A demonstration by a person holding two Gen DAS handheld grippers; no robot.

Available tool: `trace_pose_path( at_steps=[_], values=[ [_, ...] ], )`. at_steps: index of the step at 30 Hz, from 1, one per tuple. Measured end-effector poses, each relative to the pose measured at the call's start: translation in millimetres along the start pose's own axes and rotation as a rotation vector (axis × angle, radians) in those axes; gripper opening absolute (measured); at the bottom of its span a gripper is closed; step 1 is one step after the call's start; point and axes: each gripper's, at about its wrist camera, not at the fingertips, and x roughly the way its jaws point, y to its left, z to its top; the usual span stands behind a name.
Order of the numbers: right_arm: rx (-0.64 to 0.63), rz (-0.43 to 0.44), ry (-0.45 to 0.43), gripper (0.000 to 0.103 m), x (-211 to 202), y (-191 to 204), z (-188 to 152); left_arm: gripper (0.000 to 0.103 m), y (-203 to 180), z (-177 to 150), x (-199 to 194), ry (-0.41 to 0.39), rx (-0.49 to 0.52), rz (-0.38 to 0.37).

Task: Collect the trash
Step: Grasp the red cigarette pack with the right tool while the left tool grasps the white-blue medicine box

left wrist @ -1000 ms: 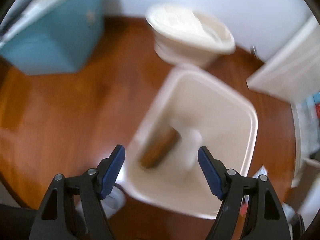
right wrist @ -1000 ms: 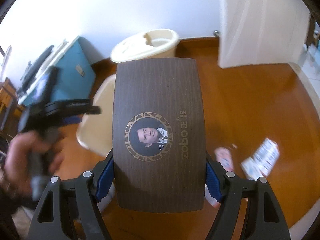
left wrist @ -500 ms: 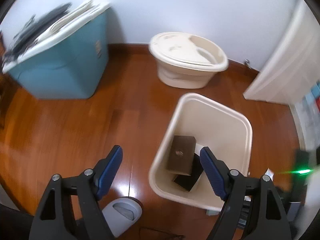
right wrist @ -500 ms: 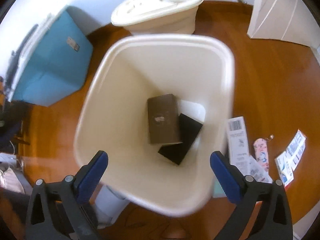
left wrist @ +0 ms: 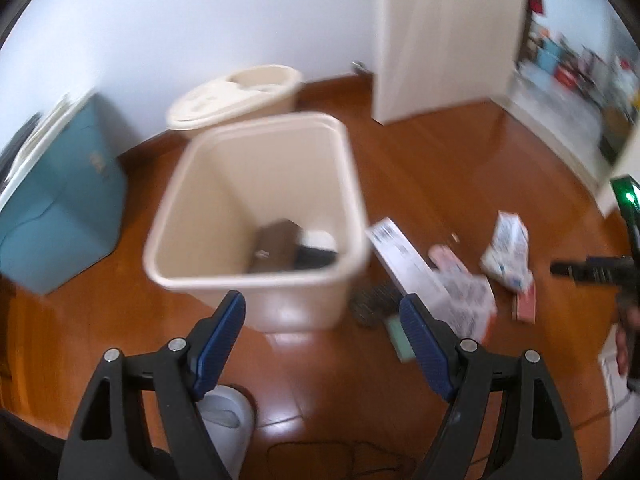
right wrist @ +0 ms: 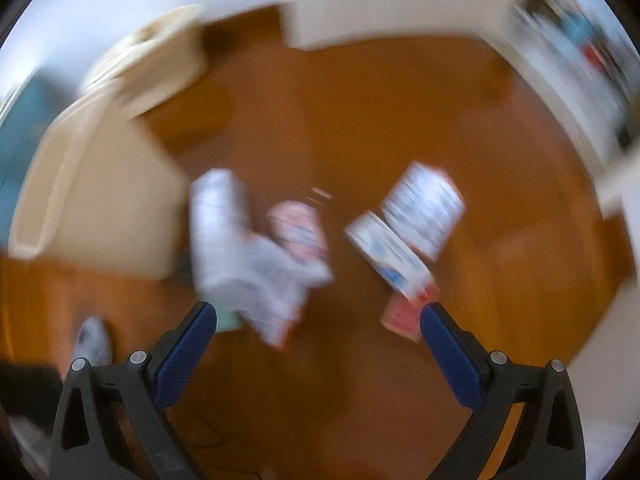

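The left hand-held gripper point(left wrist: 322, 338) hangs released and empty above the wooden floor point(left wrist: 420, 168), in front of the cream bin point(left wrist: 224, 208), which holds a brown box point(left wrist: 272, 250) beside a black item point(left wrist: 316, 258). The right hand-held gripper point(right wrist: 318, 346) is also spread wide, holding nothing, over blurred trash: a white carton point(right wrist: 218, 232), a pink packet point(right wrist: 298, 232) and a leaflet point(right wrist: 424, 208) lying just beside the bin.

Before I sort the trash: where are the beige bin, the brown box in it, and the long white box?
beige bin point(left wrist: 256, 276), left wrist view, near rim.
brown box point(left wrist: 274, 246), left wrist view, top face.
long white box point(left wrist: 400, 254), left wrist view, upper face.
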Motion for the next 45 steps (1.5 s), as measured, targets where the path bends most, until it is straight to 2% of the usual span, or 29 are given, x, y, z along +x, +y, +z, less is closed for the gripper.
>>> trace_pose_path(
  at_steps=[3, 5, 8, 13, 21, 22, 24, 25, 26, 30, 33, 37, 41, 43, 45],
  values=[
    [0.171, -0.078, 0.001, 0.103, 41, -58, -14, 0.08, -24, -15, 15, 0.035, 0.047, -0.016],
    [0.23, -0.108, 0.006, 0.103, 68, -81, -20, 0.08, -36, -21, 22, 0.039, 0.081, -0.014],
    [0.216, -0.099, -0.002, 0.103, 97, -86, -24, 0.08, -50, -29, 33, 0.042, 0.12, 0.0],
    [0.135, -0.136, 0.001, 0.103, 142, -69, -25, 0.08, -68, -33, 52, 0.067, 0.134, -0.002],
    [0.195, -0.11, -0.01, 0.101, 176, -80, -30, 0.08, -99, -39, 73, 0.068, 0.185, -0.013],
    [0.186, -0.109, -0.012, 0.098, 179, -80, -30, 0.08, -104, -40, 75, 0.068, 0.194, -0.013],
    [0.178, -0.115, -0.011, 0.084, 185, -81, -32, 0.08, -111, -41, 78, 0.062, 0.216, -0.014],
    [0.196, -0.106, -0.001, 0.068, 189, -85, -33, 0.08, -115, -41, 79, 0.055, 0.229, -0.014],
    [0.199, -0.121, -0.015, 0.059, 187, -87, -35, 0.08, -118, -41, 81, 0.054, 0.236, -0.016],
    [0.175, -0.11, -0.022, 0.058, 181, -88, -41, 0.08, -129, -38, 95, 0.09, 0.234, -0.031],
    [0.175, -0.132, -0.093, 0.058, 157, -92, -51, 0.08, -142, -30, 105, 0.117, 0.241, -0.077],
    [0.233, -0.134, -0.153, 0.058, 125, -111, -75, 0.08, -178, -17, 127, 0.158, 0.306, -0.132],
    [0.298, -0.101, -0.157, 0.058, 107, -131, -102, 0.08, -229, 2, 161, 0.282, 0.338, -0.25],
    [0.329, -0.078, -0.156, 0.058, 98, -139, -117, 0.08, -245, 11, 171, 0.326, 0.297, -0.293],
    [0.342, -0.066, -0.162, 0.058, 95, -139, -127, 0.081, -262, 16, 183, 0.387, 0.239, -0.306]
  ],
)
